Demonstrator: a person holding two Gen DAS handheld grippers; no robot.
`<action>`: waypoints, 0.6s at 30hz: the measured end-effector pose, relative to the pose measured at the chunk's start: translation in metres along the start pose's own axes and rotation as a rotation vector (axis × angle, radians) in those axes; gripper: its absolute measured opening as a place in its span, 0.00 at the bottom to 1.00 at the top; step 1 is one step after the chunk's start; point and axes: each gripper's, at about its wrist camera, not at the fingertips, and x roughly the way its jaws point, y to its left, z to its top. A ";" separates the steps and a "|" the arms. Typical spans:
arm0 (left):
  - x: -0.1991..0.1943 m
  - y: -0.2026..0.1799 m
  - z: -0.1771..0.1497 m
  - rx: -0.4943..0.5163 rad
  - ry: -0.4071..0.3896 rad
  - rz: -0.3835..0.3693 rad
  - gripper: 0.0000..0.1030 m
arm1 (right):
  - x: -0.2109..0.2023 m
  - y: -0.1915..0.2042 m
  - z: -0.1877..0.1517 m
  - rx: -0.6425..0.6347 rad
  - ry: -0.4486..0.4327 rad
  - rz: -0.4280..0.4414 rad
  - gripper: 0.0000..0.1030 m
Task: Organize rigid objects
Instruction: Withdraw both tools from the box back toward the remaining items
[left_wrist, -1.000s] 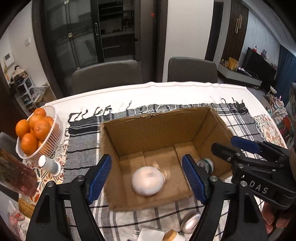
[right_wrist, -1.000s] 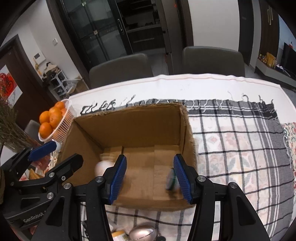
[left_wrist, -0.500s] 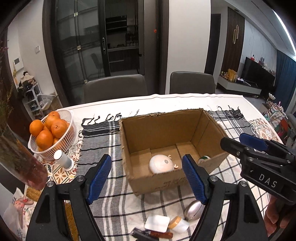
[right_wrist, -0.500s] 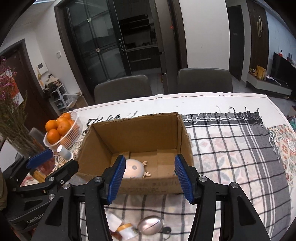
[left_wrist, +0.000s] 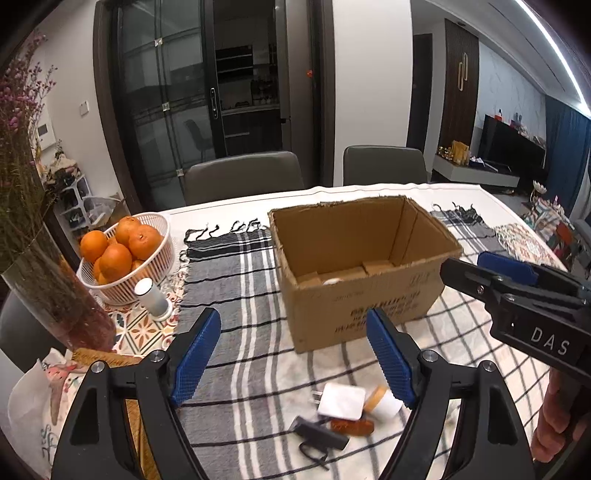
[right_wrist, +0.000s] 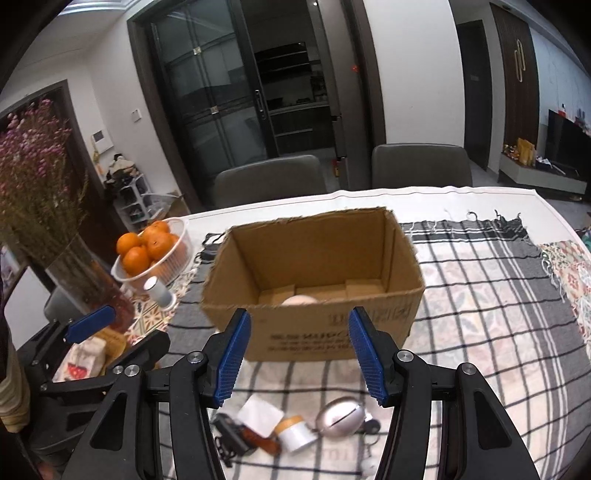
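An open cardboard box (left_wrist: 369, 295) (right_wrist: 332, 325) stands on the plaid cloth; a white round object (right_wrist: 299, 300) lies inside it. In front of the box lie a white charger (left_wrist: 341, 402) (right_wrist: 258, 417), a small jar with a tan lid (left_wrist: 382, 402) (right_wrist: 295, 432), a brown item (left_wrist: 351, 426), a black item (left_wrist: 317, 435) (right_wrist: 229, 439) and a silver oval mouse (right_wrist: 341, 417). My left gripper (left_wrist: 291, 358) is open and empty, above the small items. My right gripper (right_wrist: 299, 354) is open and empty, in front of the box.
A white basket of oranges (left_wrist: 122, 254) (right_wrist: 155, 251), a small white cylinder (left_wrist: 153, 299) (right_wrist: 159, 293) and a glass vase with dried flowers (left_wrist: 55, 295) (right_wrist: 74, 273) stand at the left. Two grey chairs (left_wrist: 243, 181) are behind the table.
Both grippers have pulled back from the box and lowered toward the table's near edge. The white round object, dropped inside the box, now rests there. Both stay open.
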 end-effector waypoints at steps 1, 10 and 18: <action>-0.002 0.000 -0.004 0.010 0.000 0.000 0.79 | -0.001 0.002 -0.003 -0.004 -0.001 0.001 0.55; -0.013 -0.003 -0.035 0.080 -0.012 0.014 0.80 | -0.011 0.016 -0.032 -0.052 -0.028 0.010 0.55; -0.016 -0.004 -0.061 0.103 -0.023 0.019 0.82 | -0.010 0.022 -0.059 -0.080 -0.036 0.043 0.55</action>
